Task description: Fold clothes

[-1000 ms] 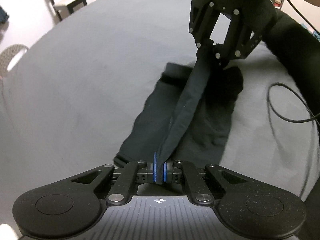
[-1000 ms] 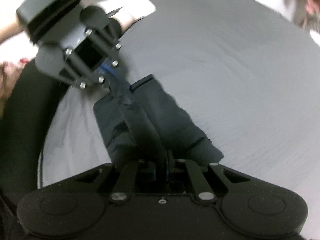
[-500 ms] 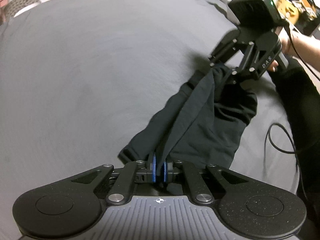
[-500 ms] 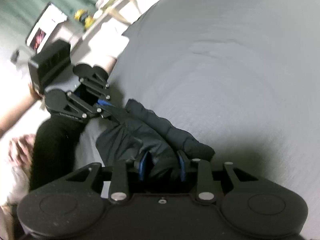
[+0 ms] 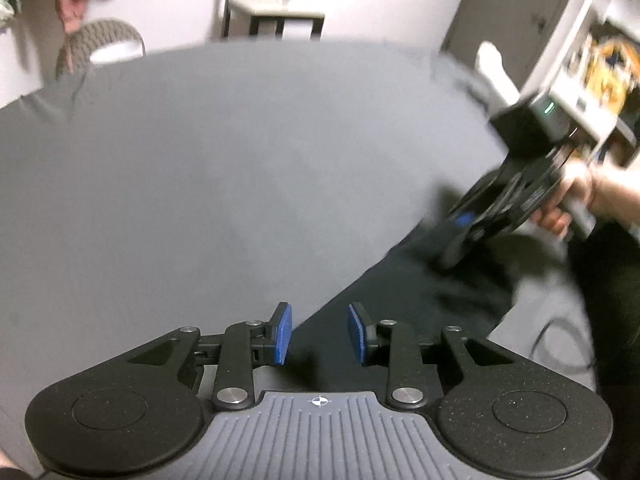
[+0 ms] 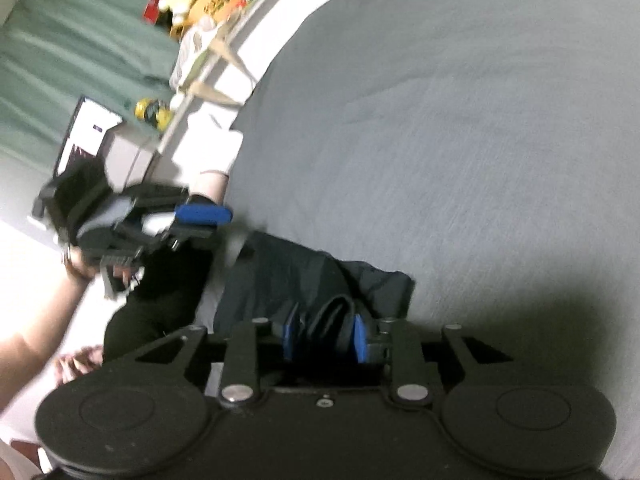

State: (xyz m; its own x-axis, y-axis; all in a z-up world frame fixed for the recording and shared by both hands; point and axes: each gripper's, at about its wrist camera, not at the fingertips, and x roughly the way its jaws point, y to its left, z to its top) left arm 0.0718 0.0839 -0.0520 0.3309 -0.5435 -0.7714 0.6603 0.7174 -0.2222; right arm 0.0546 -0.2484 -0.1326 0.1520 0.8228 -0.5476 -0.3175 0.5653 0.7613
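One dark navy fabric garment (image 5: 404,300), bunched in a loose heap on the grey bed sheet (image 5: 224,184); we find it lying at the near edge of the sheet, between our two tools. Risk, as we judge it: a fold of cloth stands between the blue pads of the right gripper (image 6: 323,338), whose jaws are parted, so pulling away could snag that loop and drag the heap out of shape; the layers also look uneven, and a careless regrasp could pick up one layer only. The left gripper (image 5: 320,334) has its jaws well apart with nothing between them, its tips poised over the garment's near border; whether it touches the cloth we cannot tell. In the left wrist view the right gripper appears blurred, tilted down toward the far end of the garment, gripped by a bare hand (image 5: 576,196) beside a black sleeve (image 5: 608,276).
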